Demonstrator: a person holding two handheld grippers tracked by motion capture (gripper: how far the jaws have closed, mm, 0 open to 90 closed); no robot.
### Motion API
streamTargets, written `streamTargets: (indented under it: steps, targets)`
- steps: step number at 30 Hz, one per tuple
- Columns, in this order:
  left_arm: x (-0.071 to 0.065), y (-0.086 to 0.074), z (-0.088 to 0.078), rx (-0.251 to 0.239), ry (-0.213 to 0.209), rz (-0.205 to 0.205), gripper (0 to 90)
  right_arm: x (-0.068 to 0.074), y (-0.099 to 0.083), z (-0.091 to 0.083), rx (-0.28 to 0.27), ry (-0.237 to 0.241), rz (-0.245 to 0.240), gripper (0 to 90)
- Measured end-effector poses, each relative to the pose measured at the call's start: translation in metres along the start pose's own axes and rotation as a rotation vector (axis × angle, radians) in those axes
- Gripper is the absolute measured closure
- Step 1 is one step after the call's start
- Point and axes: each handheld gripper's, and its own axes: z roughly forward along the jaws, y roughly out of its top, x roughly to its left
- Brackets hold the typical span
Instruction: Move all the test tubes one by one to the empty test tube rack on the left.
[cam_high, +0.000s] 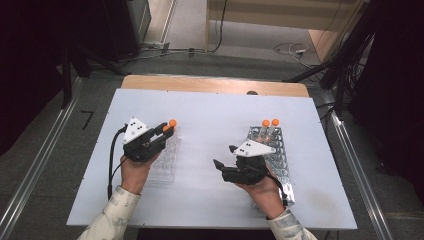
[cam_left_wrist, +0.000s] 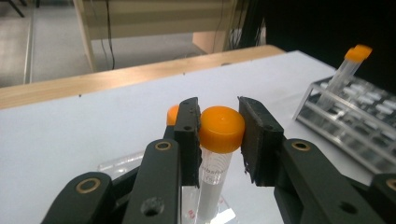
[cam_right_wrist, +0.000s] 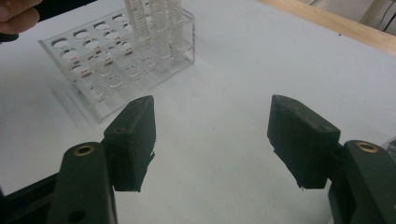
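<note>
We see the left gripper (cam_high: 167, 129) clamped on the orange cap of a tube (cam_left_wrist: 215, 154), poised over the clear rack (cam_high: 165, 162) at 9 o'clock on the table (cam_high: 210, 200). The tube stands near upright, long axis vertical, cap up, base toward the rack, with 1 more orange cap just behind. To seat it well, we judge the base should be centred over 1 hole and lowered straight. The right gripper (cam_high: 223, 156) waits with jaws wide and empty, beside the metal rack (cam_high: 280, 160) at 3 o'clock, which holds 2 tubes.
</note>
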Motion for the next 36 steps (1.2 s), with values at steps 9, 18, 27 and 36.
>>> streamTargets:
  steps: [9,18,27,36]
  targets:
    - [-0.005,-0.006,0.002,0.03,0.021,0.027,69.9,-0.001,0.0,-0.001,-0.003,0.0,0.001,31.1]
    - [-0.009,-0.006,0.002,0.038,0.045,0.052,69.9,-0.001,-0.001,-0.001,-0.002,-0.002,0.0,31.1]
    - [-0.012,-0.007,0.005,0.062,0.072,0.087,70.0,0.0,-0.001,0.0,0.004,-0.005,-0.003,31.2]
    - [-0.012,-0.011,0.009,0.09,0.075,0.079,69.7,-0.002,0.0,-0.001,-0.002,-0.01,-0.004,31.4]
